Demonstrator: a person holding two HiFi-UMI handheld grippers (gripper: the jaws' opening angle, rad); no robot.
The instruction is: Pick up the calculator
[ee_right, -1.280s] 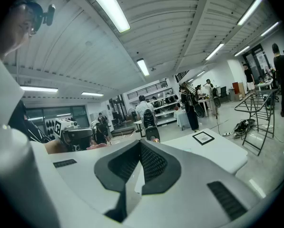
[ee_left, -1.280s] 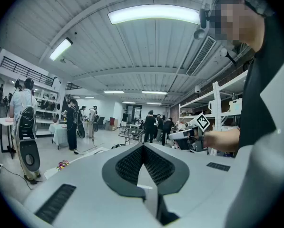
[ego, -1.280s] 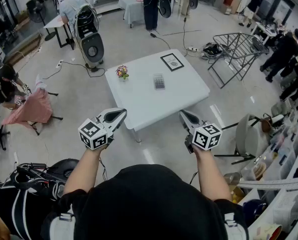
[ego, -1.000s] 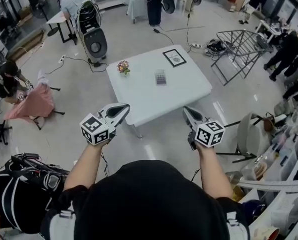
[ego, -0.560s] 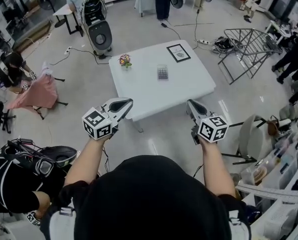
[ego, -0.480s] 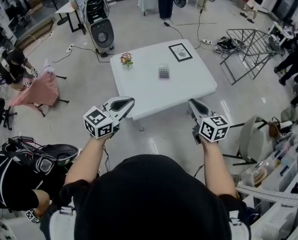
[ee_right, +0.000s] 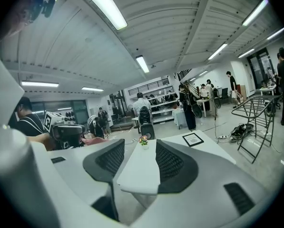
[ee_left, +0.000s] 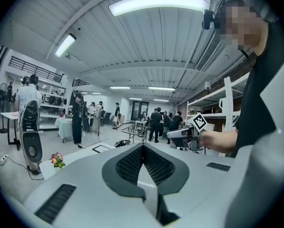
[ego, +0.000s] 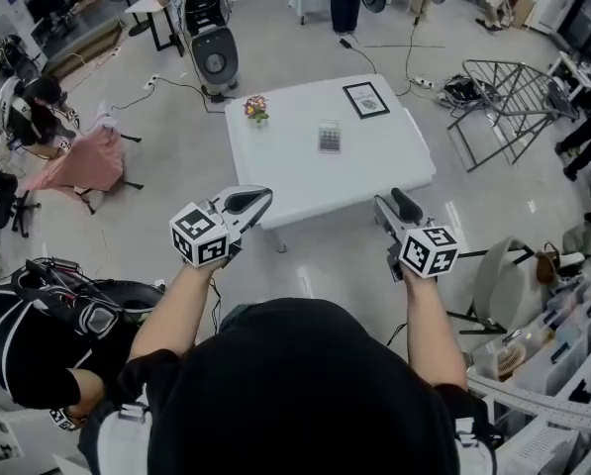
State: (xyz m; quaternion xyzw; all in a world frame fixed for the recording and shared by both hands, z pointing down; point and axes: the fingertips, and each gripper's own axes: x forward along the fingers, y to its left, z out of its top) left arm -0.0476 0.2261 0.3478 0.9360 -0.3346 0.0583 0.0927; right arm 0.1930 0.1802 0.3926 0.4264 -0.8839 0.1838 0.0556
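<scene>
right gripper (ego: pixel 397 207): jaws just opened, empty | table (ego: pixel 285 171): nearer

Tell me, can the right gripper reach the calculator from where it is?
Probably not yet: the right gripper, its jaws having just been opening and empty, hangs short of the table, and the calculator lies mid-table. Nothing blocks the way.

Small grey rectangular calculator (ego: pixel 329 138): keys and display too small to read.
Black-framed picture (ego: pixel 366 99): content too small to tell.
White square table (ego: pixel 394 171): near-left corner hidden behind left gripper (ego: pixel 265 196).
</scene>
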